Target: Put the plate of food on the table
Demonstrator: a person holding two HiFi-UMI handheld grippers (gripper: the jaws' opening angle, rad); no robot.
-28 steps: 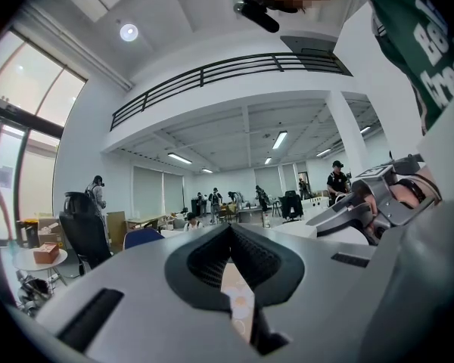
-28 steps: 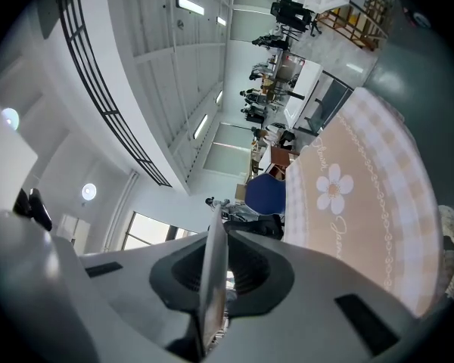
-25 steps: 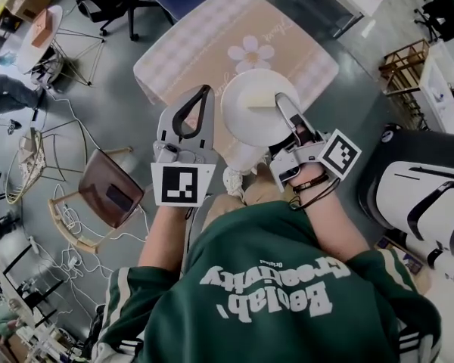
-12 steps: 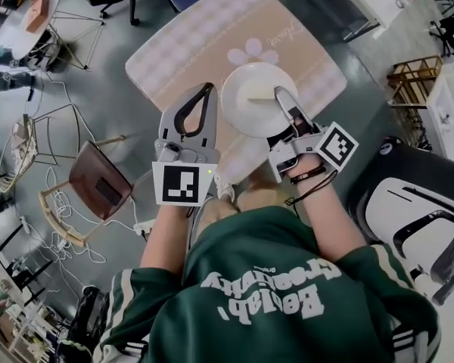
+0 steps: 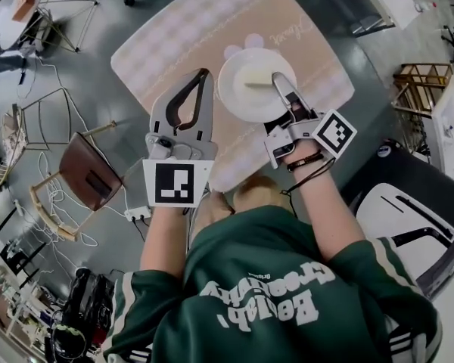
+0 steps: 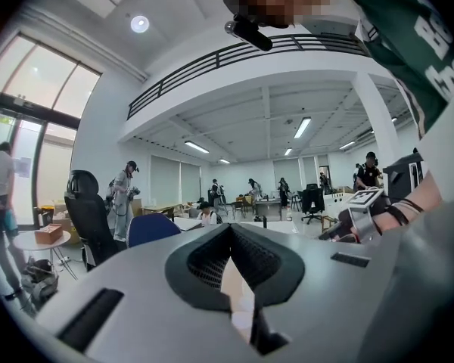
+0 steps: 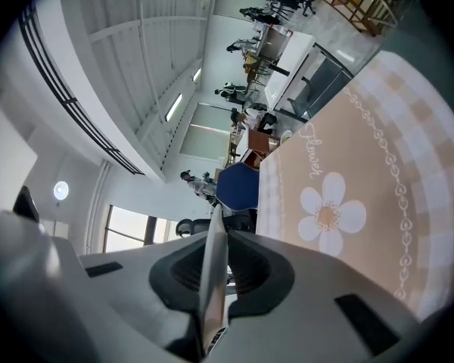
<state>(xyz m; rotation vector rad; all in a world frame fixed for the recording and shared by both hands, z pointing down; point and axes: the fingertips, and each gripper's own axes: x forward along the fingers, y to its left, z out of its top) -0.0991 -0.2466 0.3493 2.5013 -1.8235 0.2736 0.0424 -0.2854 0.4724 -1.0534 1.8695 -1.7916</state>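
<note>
A white plate (image 5: 246,93) with a pale yellow piece of food (image 5: 259,82) hangs over the near part of the table (image 5: 174,36), which has a pink checked cloth with a white flower (image 7: 329,214). My right gripper (image 5: 278,80) is shut on the plate's right rim. In the right gripper view the rim (image 7: 210,278) stands edge-on between the jaws. Whether the plate touches the cloth I cannot tell. Left of the plate my left gripper (image 5: 204,74) is shut with nothing in it, its tips (image 6: 228,227) meeting.
A brown chair (image 5: 91,176) and floor cables (image 5: 68,210) lie at the left. A black-and-white office chair (image 5: 408,218) stands at the right, a wooden rack (image 5: 420,78) behind it. A blue chair (image 7: 238,186) is at the table's far side. People stand in the hall.
Both grippers and the plate have moved forward, from the table's near edge to further over the cloth. The right grip on the rim is unchanged.
</note>
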